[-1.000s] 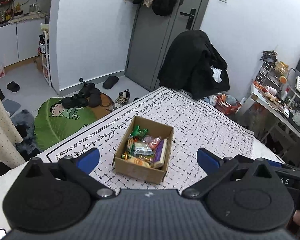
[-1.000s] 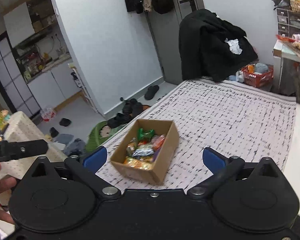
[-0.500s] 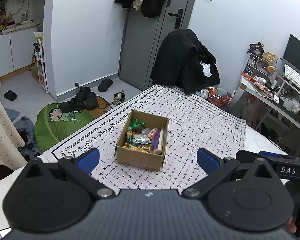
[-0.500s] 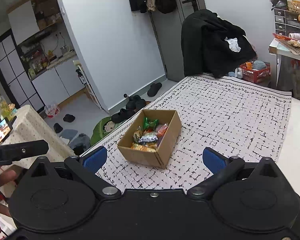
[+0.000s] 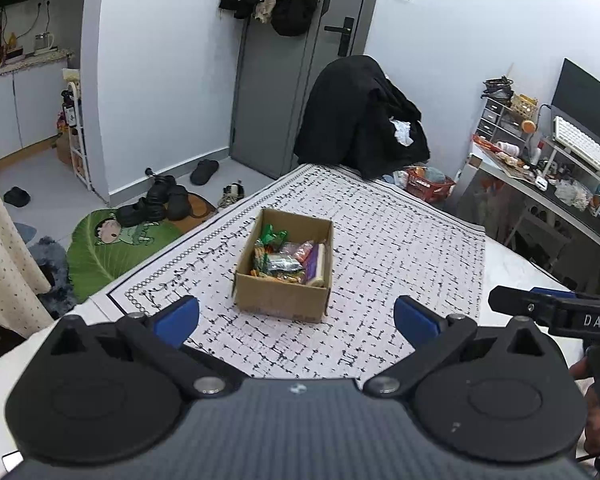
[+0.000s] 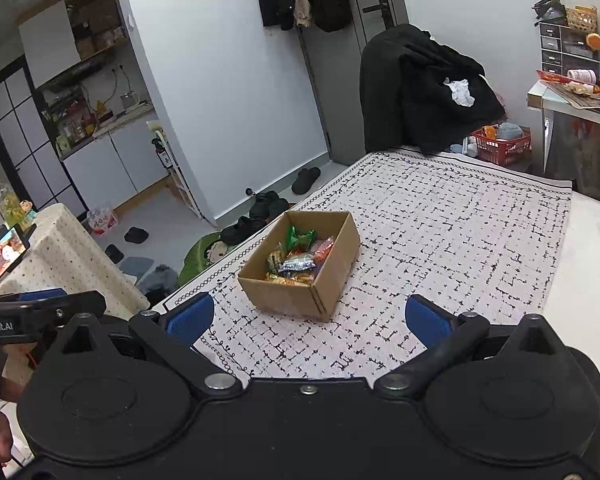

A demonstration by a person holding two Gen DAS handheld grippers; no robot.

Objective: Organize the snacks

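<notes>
A big white desk (image 5: 512,276) fills the middle of the room. A white cloth (image 5: 400,256) with small black marks covers most of it, up to the far edge, and a bare white strip shows along the right edge.

On the cloth sits a brown cardboard box (image 5: 280,298), nearer the left edge than the right and a bit toward the near edge. Its top is open. Inside lie the snacks (image 5: 284,258) in a small heap: a green packet (image 5: 274,236) at the far end, a silver one in the middle, orange ones, and a purple bar (image 5: 313,261) along the right wall. The words on the packets are too small to read.

The left gripper (image 5: 296,316) hangs above the near edge of the desk. Its blue fingers (image 5: 178,318) are spread wide apart, hold nothing and touch nothing. The right gripper (image 6: 310,318) is the same: blue fingers (image 6: 192,318) wide apart, with nothing between them. The box is in front of both, well apart from them.

In the left view, the side of the right gripper shows the letters "DAS". In the right view, the side of the left gripper reads "nRobot.AI", cut off at the edge.

Compared with a second ago, both grippers have pulled back from the box, so it looks smaller and farther away. The fingers are just as wide as before.
</notes>
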